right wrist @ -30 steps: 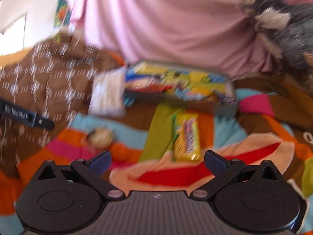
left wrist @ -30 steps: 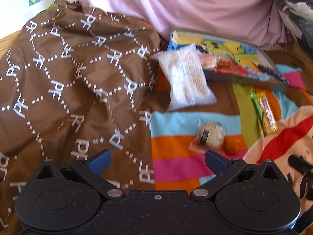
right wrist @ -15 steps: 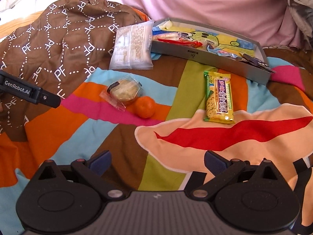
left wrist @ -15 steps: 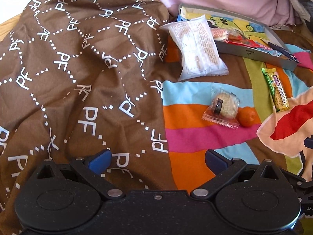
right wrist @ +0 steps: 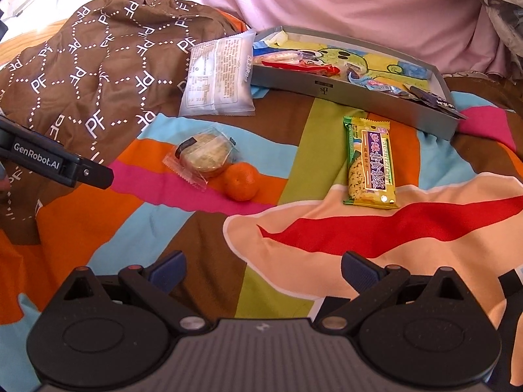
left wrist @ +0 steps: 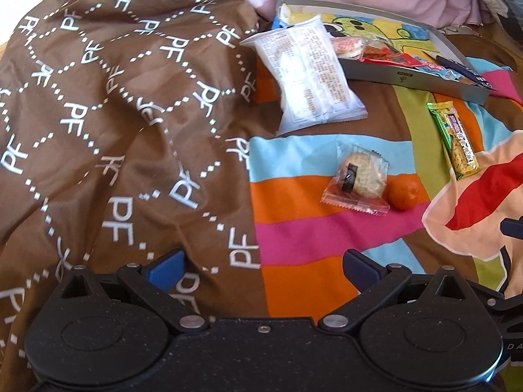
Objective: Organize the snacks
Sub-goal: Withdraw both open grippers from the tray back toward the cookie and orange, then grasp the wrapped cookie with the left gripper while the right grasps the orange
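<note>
Both cameras have steadied and drawn nearer the bed since a second ago, when the right view was a blur, so the loose snacks now sit larger and sharper. Each claw, left claw and right claw, stands wide apart with nothing between its blue pads, hovering over the striped bedspread. Seen from the right camera, the grey tray lies at about one o'clock with several wrappers already in it; the white packet leans against the tray's near-left corner at eleven o'clock, the clear-wrapped biscuit sits at about eleven o'clock closer in, touching the small orange, and the yellow-green bar lies at one o'clock just short of the tray. From here, my worry is the soft bed: pressing down on a flat wrapper could pinch the bedspread along with it, or bunch the brown patterned cloth beside the left claw. The orange is round and may roll once the biscuit is lifted away from it. The biscuit's slick film could slip, and a hard squeeze might crush it. Nudging the white packet could tip it off the tray edge, and the two claws may collide if both reach for the middle.
</note>
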